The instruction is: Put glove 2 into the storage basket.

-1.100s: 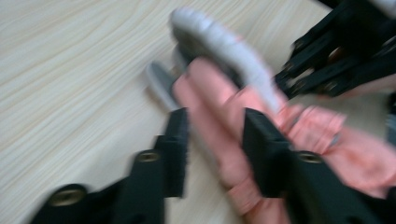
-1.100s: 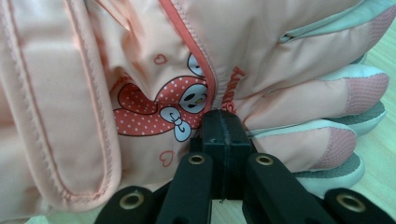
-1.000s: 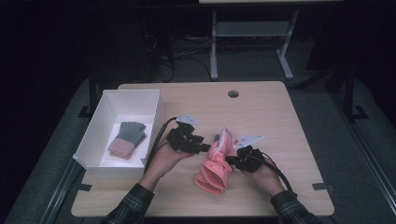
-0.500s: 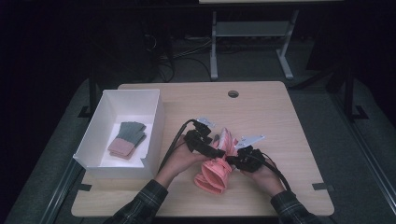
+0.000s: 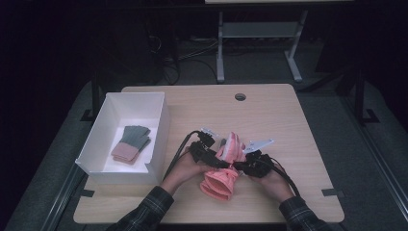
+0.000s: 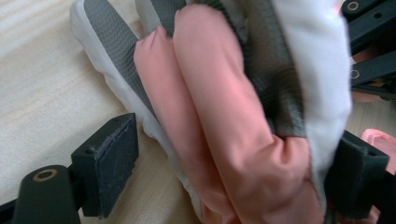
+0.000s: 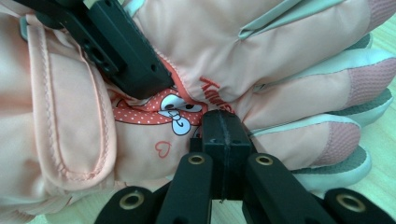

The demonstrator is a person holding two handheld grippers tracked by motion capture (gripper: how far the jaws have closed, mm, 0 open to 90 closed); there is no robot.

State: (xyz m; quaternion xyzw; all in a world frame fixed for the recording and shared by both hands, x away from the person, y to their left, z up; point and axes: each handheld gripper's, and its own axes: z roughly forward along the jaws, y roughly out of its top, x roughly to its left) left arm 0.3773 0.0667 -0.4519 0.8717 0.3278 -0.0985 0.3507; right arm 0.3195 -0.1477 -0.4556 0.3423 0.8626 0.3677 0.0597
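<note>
My left gripper gaped around the soft, padded pink glove; my right gripper sat clenched, apparently pinching its back. Its cuff seemed the firmest hold.

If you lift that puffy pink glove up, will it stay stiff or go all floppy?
Probably floppy: the pink glove already creases and bulges where the right gripper pinches it. It looks padded, so likely light for its size. The smooth shell might slip a little, though the left gripper's jaws sit wide around its fingers.
</note>
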